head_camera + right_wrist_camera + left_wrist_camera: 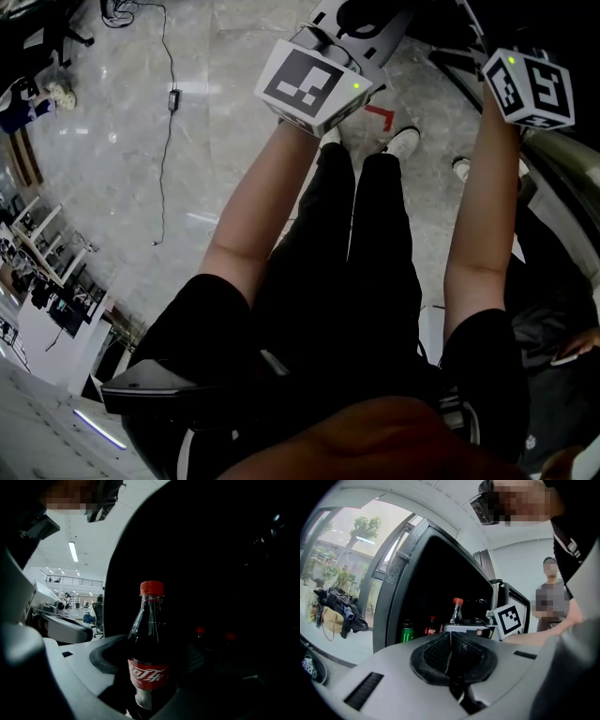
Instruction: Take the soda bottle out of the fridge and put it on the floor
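Head view: grey marble floor [122,159], open hall. Red-capped dark plastic soda bottle [150,620] stands upright, cap up, clamped in right gripper [150,667]; left gripper [450,644] closed, empty.

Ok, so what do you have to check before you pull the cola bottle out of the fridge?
1. Grip: the right gripper has its jaws on either side of the soda bottle, low on its body: ok.
2. Bottle upright, red cap on: ok.
3. Bottle's bottom lifted: cannot tell, it is hidden.
4. Room to the two red-capped bottles behind it in the dark fridge: cannot tell.
5. Left gripper shut, empty and outside the fridge: ok.
6. Landing spot: the head view shows bare floor beside the cable: ok.
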